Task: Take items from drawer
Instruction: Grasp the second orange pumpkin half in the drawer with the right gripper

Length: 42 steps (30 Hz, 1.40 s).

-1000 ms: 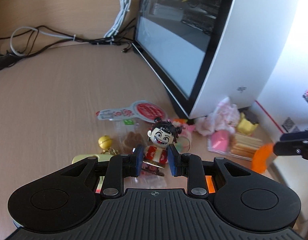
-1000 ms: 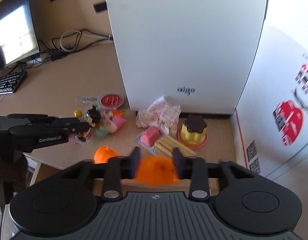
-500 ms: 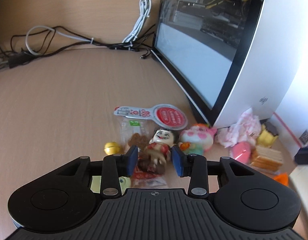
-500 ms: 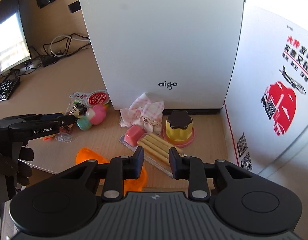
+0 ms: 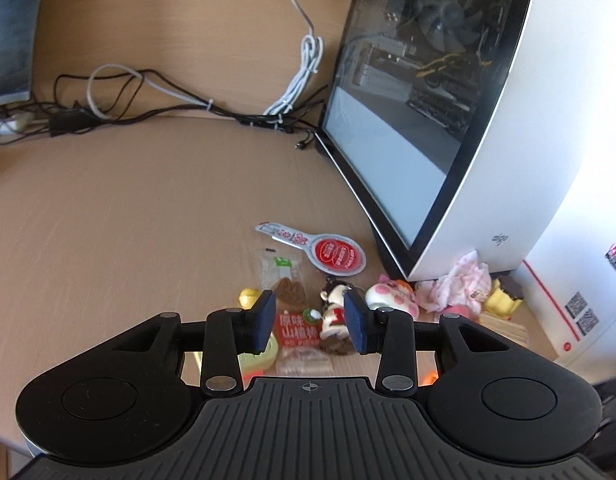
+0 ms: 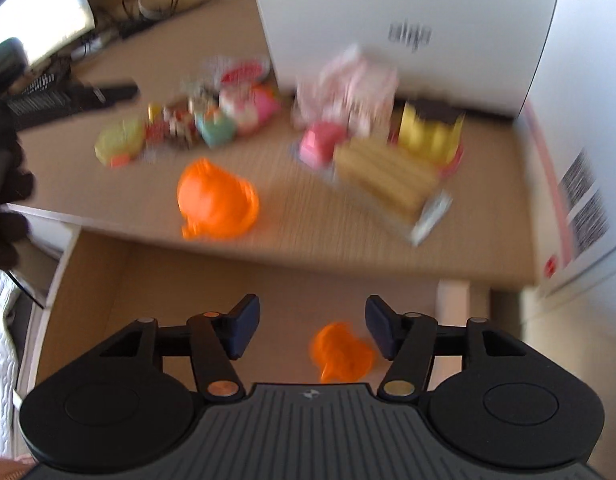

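Many toys [image 5: 390, 295] already lie on the surface [image 5: 148, 220]; both tongs [image 5: 310, 322] [image 6: 312, 330] gape empty, right opening above an orange toy [image 6: 342, 356] left in the drawer [image 6: 148, 280].

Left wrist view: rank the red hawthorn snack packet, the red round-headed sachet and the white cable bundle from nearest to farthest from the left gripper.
1. Red hawthorn snack packet: on the desk, seen between the open fingers of the left gripper.
2. Red round-headed sachet: farther out, slightly right, near the PC case.
3. White cable bundle: far back by the wall.
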Available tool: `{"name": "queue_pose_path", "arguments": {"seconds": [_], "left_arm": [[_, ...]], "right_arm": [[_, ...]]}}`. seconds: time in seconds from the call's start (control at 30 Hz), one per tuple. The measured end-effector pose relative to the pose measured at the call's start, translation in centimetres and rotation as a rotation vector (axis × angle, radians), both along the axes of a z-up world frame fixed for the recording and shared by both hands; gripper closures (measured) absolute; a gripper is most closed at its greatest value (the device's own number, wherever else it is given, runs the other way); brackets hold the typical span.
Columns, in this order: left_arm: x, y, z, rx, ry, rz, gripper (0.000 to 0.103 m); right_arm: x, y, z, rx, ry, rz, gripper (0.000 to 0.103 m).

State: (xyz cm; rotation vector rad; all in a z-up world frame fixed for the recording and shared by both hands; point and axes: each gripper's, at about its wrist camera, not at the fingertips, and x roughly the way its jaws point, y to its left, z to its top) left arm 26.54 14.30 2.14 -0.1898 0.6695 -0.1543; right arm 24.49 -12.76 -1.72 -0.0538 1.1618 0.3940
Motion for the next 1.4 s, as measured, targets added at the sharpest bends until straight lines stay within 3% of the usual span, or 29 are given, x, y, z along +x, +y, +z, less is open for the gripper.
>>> {"name": "queue_pose_path", "arguments": {"seconds": [0.17,0.27,0.4,0.43,0.53,0.63,0.77,0.87,1.2,1.33,1.4], "left_arm": [[-2.9,-0.5,0.2,-0.039,0.014,-0.023,0.062],[-4.1,-1.4,-0.2,-0.061,0.041,-0.075,0.062],[-3.9,-3.4,-1.5,-0.068,0.080,-0.145,0.062],[-3.7,-4.1,-1.9,-0.065,0.091,-0.164,0.062],[-2.3,-5.8,-3.1,-0.064,0.132,-0.191,0.062],[-1.0,-7.0,-4.0,-0.067,0.156,-0.196,0.062],[0.5,-8.4,-5.0,-0.049,0.183,-0.197,0.064],[1.1,-9.0,-5.2,-0.038,0.191,-0.201,0.091],[3.2,-9.1,-4.3,0.115,0.111,-0.168,0.092],[4.5,-8.1,-4.6,0.137,0.114,-0.127,0.092],[4.5,-7.2,-4.5,0.098,0.121,-0.122,0.089]], "right_arm": [[0.0,1.2,-5.1,-0.094,0.091,0.025,0.044],[0.5,1.8,-7.1,-0.179,0.072,0.024,0.044],[1.3,1.9,-8.3,-0.178,0.039,0.004,0.045],[1.4,1.9,-8.5,-0.171,0.037,0.007,0.049],[1.3,1.9,-8.8,-0.152,0.064,0.016,0.080],[0.6,1.7,-8.1,-0.123,0.067,0.019,0.090],[-0.7,1.3,-6.2,-0.088,0.047,0.006,0.092],[-2.2,0.7,-4.2,-0.044,0.017,-0.013,0.093],[-5.6,-0.9,2.9,0.027,-0.114,-0.044,0.093],[-5.7,-1.1,5.1,0.078,-0.166,-0.033,0.093],[-5.1,-1.2,6.3,0.112,-0.202,-0.030,0.094]]}}
